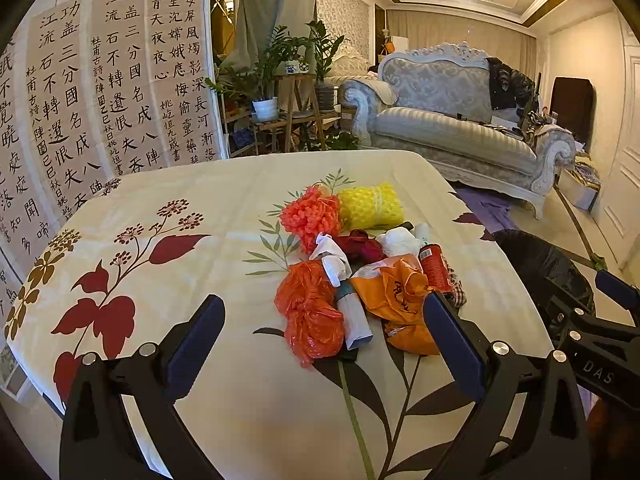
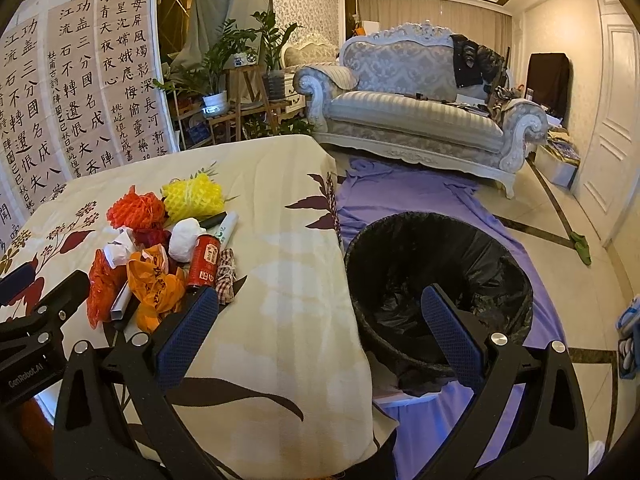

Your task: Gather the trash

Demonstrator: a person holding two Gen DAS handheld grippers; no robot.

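Both the left tool and the right tool gape empty; the crumpled bags look light and soft, best pinched at a bunched fold.

- The left wrist view looks forward along the left hand-held gripper, low over the near edge of the counter, with the trash pile close ahead.
- The right wrist view looks along the right hand-held gripper from further right, straddling the counter's right edge above the black bin.
- Both views share the pile, the bin, the far sofa and the calligraphy screen on the left.
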